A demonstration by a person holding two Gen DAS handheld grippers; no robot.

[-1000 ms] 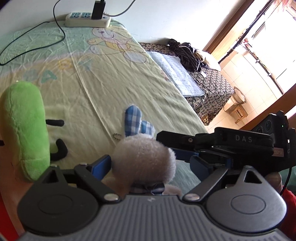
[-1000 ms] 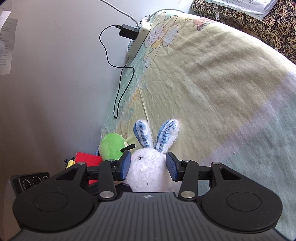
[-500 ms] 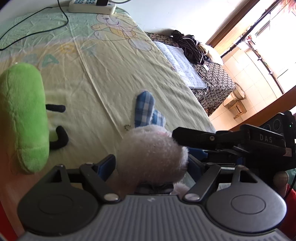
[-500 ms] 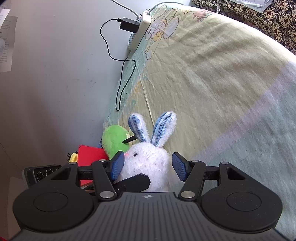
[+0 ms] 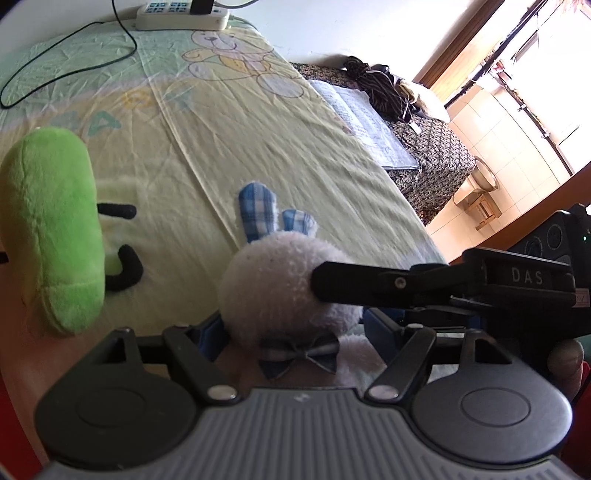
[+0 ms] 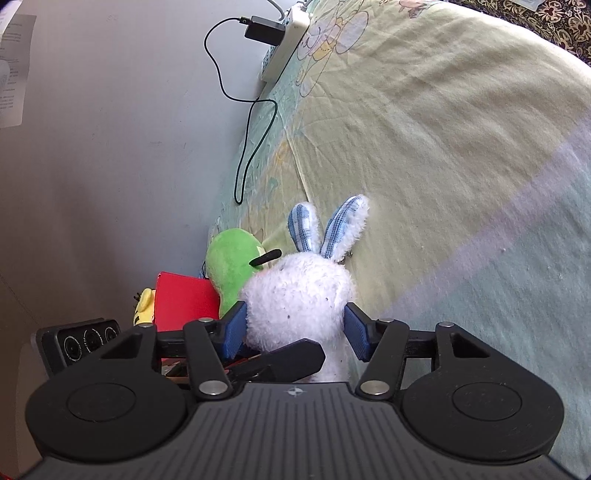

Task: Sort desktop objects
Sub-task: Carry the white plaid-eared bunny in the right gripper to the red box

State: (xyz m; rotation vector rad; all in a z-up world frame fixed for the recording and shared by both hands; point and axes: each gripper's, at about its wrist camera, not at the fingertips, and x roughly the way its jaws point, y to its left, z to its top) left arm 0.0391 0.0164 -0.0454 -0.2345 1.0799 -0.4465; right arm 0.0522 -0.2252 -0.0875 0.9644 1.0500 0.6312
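Blue-padded fingers of the right gripper (image 6: 295, 334) are seen pressed against both sides of a fluffy white plush rabbit with blue checked ears (image 6: 301, 295) at lower centre, while the left gripper (image 5: 295, 334) is spread around its bow-tied neck, contact unclear. Beyond it, a green plush toy (image 5: 51, 229) is seen at left on the pale yellow-green cartoon-printed cloth (image 5: 229, 122), and a white power strip (image 5: 181, 16) is found at the top edge.
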